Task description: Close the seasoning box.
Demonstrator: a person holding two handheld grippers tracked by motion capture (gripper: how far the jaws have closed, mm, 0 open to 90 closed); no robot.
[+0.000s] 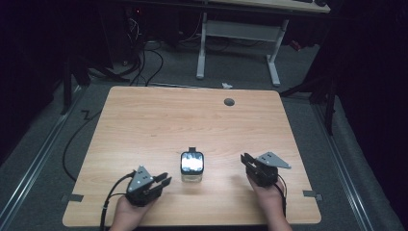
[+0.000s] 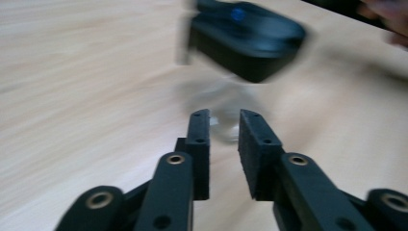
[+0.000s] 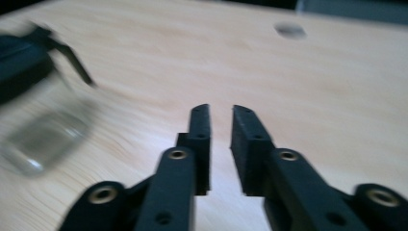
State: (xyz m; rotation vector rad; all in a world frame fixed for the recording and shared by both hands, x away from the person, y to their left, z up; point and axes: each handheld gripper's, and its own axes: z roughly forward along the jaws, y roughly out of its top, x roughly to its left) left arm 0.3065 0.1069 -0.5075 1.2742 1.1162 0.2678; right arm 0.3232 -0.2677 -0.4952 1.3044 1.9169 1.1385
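A small clear glass jar with a black clip lid stands on the wooden table, near the front and about midway across. My left gripper lies to its left, pointing at it, with the jaws open and nothing between them. In the left gripper view, which is blurred, the jar is just beyond that gripper and its black lid sits above. My right gripper is to the jar's right, open and holding nothing. In the right gripper view the jar is off to the left of that gripper.
A round cable hole sits near the table's far edge. Grey tape marks lie at the front left and front right. A white desk frame and cables are on the floor beyond the table.
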